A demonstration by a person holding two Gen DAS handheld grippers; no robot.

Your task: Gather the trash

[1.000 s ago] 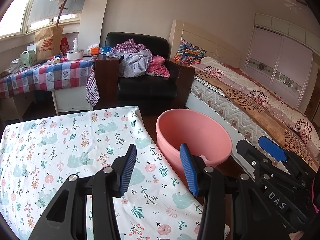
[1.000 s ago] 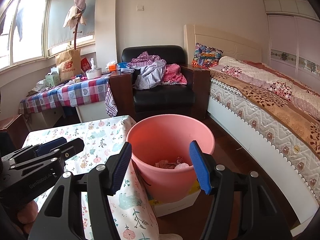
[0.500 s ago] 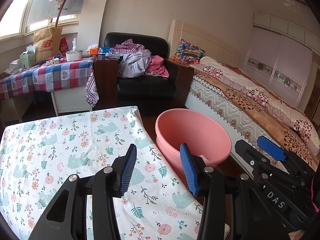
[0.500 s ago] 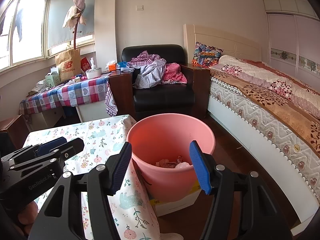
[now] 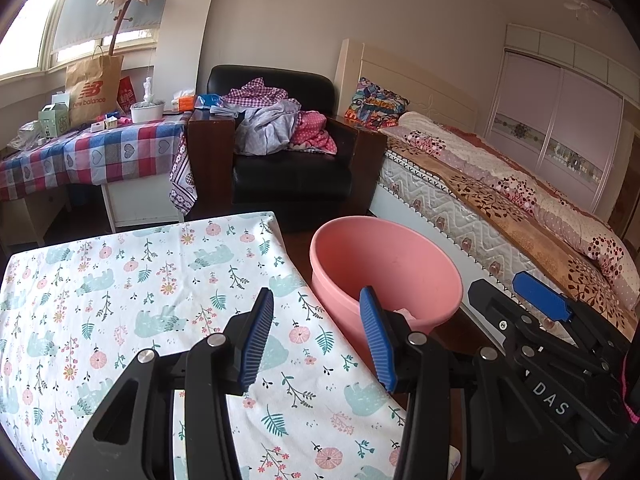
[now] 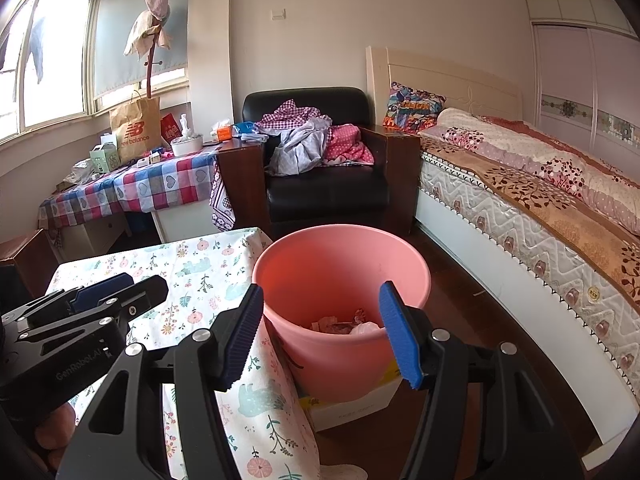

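A pink plastic bin point(image 6: 342, 264) point(image 5: 384, 264) stands on the floor beside a table with a floral cloth point(image 5: 132, 300) point(image 6: 200, 268). Crumpled pink and white trash point(image 6: 344, 326) lies at its bottom. My right gripper point(image 6: 320, 330) hovers over the bin's near rim, open, with nothing between its blue pads. My left gripper point(image 5: 316, 336) hangs over the table's right edge, open and empty too. Each gripper shows in the other's view: the right one point(image 5: 540, 304) at the right, the left one point(image 6: 104, 292) at the left.
A bed point(image 6: 540, 208) runs along the right. A black armchair point(image 6: 320, 184) piled with clothes stands at the back, next to a checked-cloth table point(image 6: 132, 188) crowded with a paper bag and boxes. A white box point(image 6: 352, 408) sits under the bin. Dark wood floor lies between bin and bed.
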